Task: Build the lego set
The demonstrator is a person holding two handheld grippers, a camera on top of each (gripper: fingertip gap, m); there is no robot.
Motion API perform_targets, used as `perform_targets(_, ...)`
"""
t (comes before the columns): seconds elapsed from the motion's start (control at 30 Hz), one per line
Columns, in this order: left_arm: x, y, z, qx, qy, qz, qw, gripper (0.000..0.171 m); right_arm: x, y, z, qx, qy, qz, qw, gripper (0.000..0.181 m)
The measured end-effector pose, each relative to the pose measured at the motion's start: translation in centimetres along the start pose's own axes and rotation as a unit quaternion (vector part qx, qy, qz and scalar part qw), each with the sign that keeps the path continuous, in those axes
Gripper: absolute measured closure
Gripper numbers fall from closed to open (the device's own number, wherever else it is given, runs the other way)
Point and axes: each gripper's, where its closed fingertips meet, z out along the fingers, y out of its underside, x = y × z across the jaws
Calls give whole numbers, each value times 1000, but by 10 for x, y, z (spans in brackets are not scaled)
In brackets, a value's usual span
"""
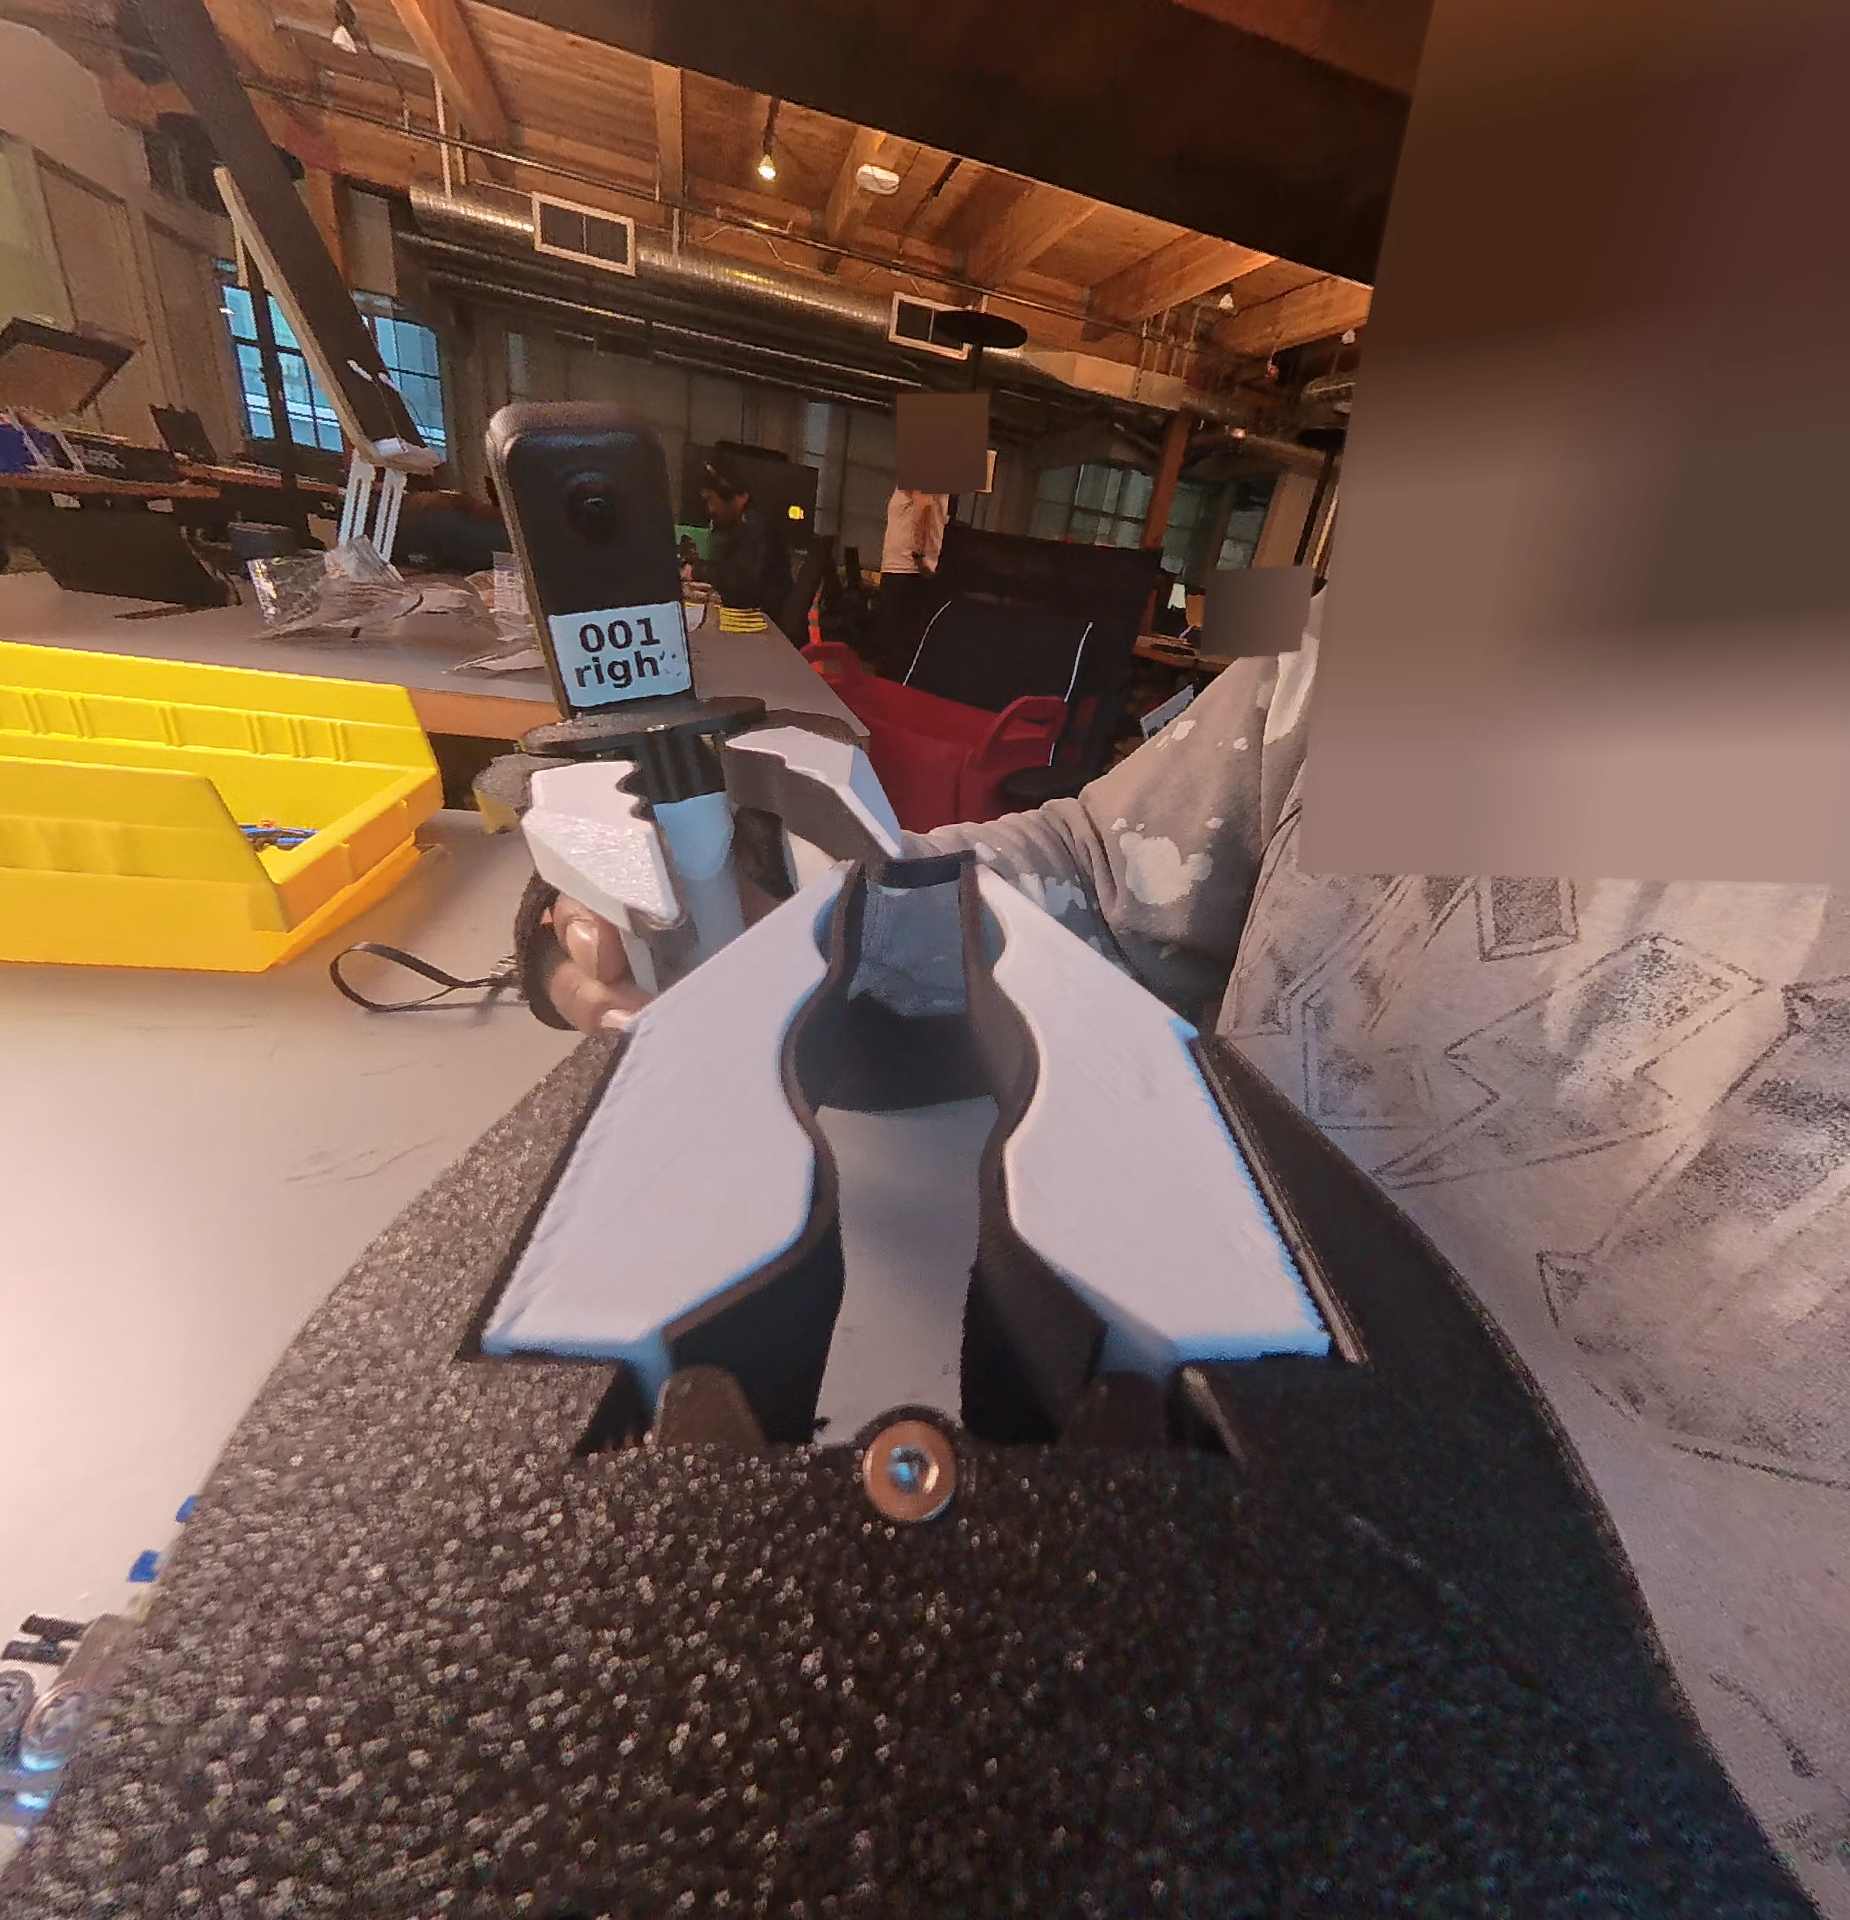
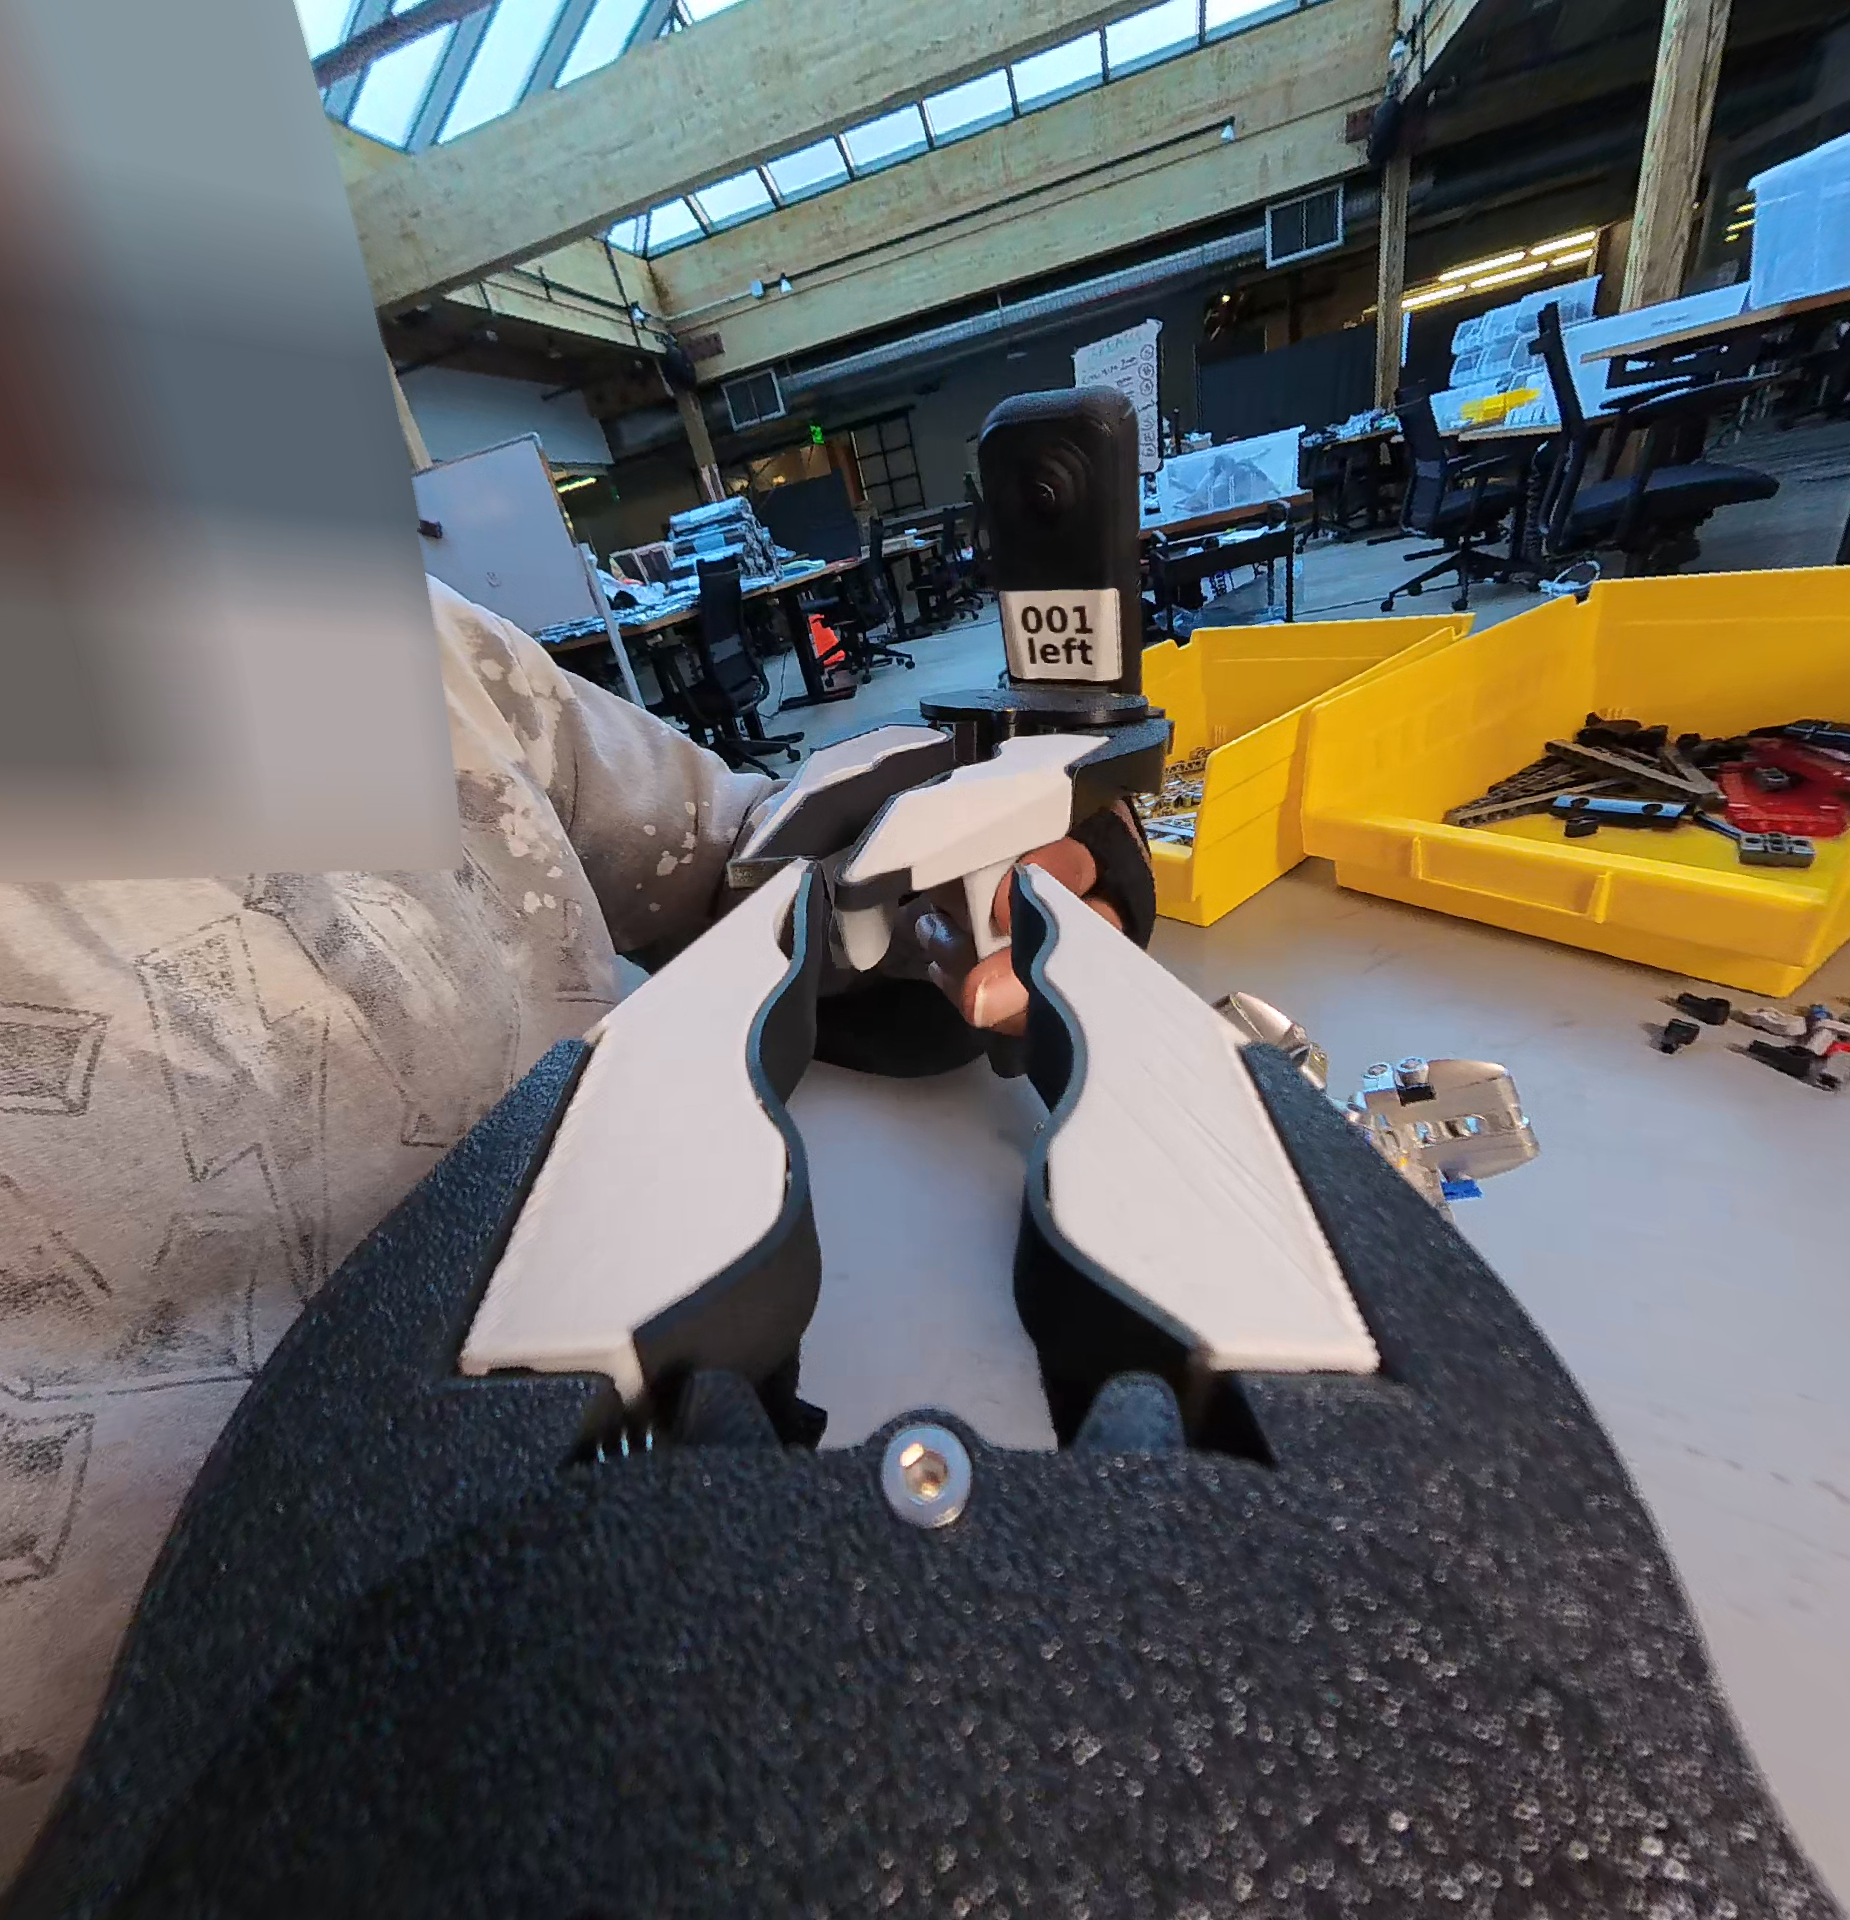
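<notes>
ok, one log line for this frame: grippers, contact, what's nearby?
left gripper: open, empty | right gripper: open, empty | tips facing, close together | yellow bins, loose parts on table

**Plastic, foam-like grain, and a smooth desk**

The left gripper (image 1: 905,904) shows matt white printed-plastic fingers (image 1: 682,1132) on a rough, pebbled black body — the right gripper (image 2: 916,914) looks alike. Yellow bins (image 2: 1586,862) are glossy plastic. The desk (image 1: 225,1122) is smooth, pale, faintly scuffed. A shiny metal screw (image 2: 926,1475) sits in the body.
</notes>
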Motion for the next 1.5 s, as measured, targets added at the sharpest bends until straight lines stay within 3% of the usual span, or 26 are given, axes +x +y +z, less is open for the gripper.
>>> perform_targets(0.6, 0, 12, 4, -25, 8, -23, 999, 161, -3, 10, 4, -29, 4, -31, 999, 147)
perform_targets(1.07, -3, 4, 4, -46, -35, 21, 998, 165, -9, 0, 6, -17, 25, -79, 996, 159)
perform_targets(1.3, -3, -2, 6, -41, -63, 34, 997, 166, -6, -9, 3, -18, 66, -132, 989, 154)
perform_targets(1.5, -7, -8, 5, -37, -90, 71, 993, 165, 5, -17, -2, 11, 90, -118, 989, 141)
